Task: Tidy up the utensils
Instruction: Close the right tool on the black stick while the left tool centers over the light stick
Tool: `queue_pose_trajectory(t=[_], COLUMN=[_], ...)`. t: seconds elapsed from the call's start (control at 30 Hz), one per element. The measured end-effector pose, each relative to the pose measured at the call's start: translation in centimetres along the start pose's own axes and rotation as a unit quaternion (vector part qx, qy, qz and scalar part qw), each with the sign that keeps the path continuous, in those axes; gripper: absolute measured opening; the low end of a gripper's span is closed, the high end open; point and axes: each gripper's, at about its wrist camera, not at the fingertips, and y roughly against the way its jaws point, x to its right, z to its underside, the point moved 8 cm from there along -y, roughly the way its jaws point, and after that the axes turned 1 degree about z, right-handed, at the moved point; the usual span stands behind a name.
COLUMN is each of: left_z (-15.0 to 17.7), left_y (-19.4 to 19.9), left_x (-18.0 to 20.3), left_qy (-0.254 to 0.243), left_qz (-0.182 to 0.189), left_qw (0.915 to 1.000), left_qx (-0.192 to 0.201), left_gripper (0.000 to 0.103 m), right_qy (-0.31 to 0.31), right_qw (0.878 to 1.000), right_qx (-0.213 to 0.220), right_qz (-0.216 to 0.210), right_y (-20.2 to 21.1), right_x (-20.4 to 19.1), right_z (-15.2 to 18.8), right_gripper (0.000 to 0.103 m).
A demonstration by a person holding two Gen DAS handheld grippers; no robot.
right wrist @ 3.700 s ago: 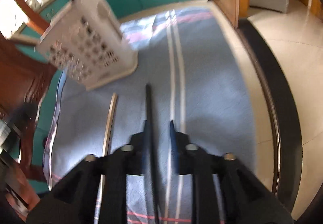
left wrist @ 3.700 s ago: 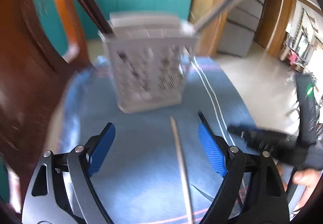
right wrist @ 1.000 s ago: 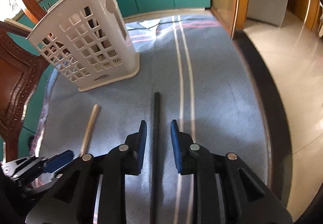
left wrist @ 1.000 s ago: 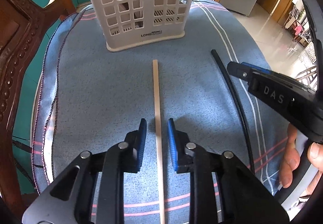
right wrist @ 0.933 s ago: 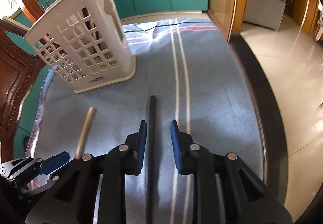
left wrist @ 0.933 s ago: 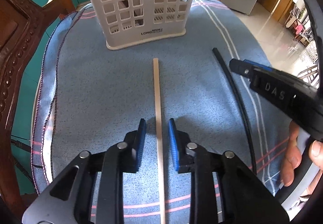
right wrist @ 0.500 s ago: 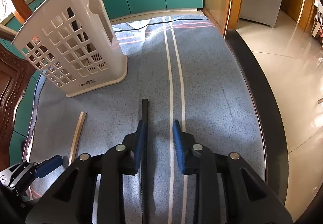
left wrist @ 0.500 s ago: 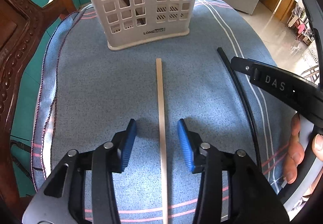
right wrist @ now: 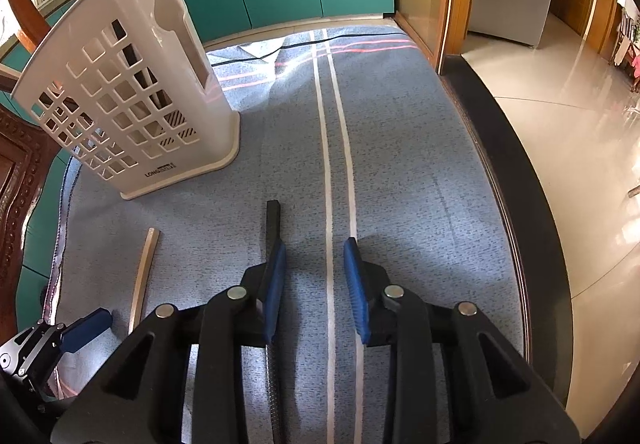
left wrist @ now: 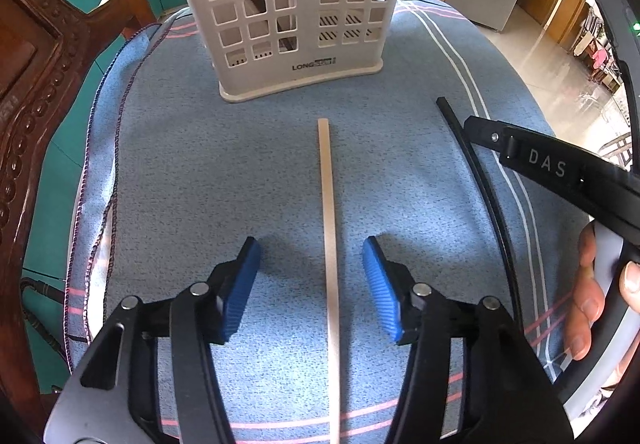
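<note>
only the right wrist view shows the holder's (right wrist: 132, 116) spoon-shaped side cutout. mid-cloth, the pale chopstick (left wrist: 329, 228) lies between the spread left gripper (left wrist: 312, 288); the black chopstick (right wrist: 272, 224) sits beside the parted right gripper (right wrist: 316, 284).

Left gripper (left wrist: 311, 288) opened wide around pale chopstick (left wrist: 329, 228). Right gripper (right wrist: 314, 286) opened; black chopstick (right wrist: 272, 230) now at its 9 o'clock.

Pale wooden square-section chopstick (left wrist: 327, 204) lies flat on blue cloth, running lengthwise toward tall white perforated plastic utensil basket (left wrist: 296, 4), far tip just short of its base. Thin black square-section chopstick (right wrist: 273, 224) lies flat to the right of the wooden one, roughly parallel, well apart from it. Basket stands upright on cloth, dark utensils visible inside through grid holes.
</note>
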Motion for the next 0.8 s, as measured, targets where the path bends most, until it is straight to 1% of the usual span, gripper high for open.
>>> queue_pose_trajectory(t=[0.17,0.3,0.4,0.5,0.67,0.8], left_z=[-0.1,-0.2,-0.2,-0.2,-0.3,-0.7], left_y=[-0.1,-0.1,-0.1,0.0,-0.1,-0.3], left_x=[-0.1,-0.1,-0.2,-0.1,-0.1,-0.3], left_qy=[0.001,-0.001,-0.002,-0.002,-0.001,0.002], left_qz=[0.000,-0.004,-0.011,-0.011,-0.012,-0.009], left_qw=[1.0000,1.0000,0.9999,0.9999,0.9999,0.9999], left_qx=[0.004,0.006,0.007,0.008,0.010,0.013], left_gripper=[0.056,0.056,0.061,0.061,0.061,0.062], right_qy=[-0.007,-0.001,0.001,0.000,-0.002,0.009], right_qw=[1.000,1.000,1.000,1.000,1.000,1.000], right_qx=[0.011,0.018,0.014,0.014,0.014,0.025], right_qz=[-0.011,-0.010,-0.012,-0.013,-0.013,-0.001], right_y=[0.6,0.8,0.7,0.8,0.8,1.3], right_x=[-0.1,-0.4,-0.5,-0.3,-0.2,-0.3], right_z=[-0.4,-0.5,-0.4,-0.3,-0.3,-0.5], right_gripper=[0.031,0.031,0.034,0.035,0.035,0.035])
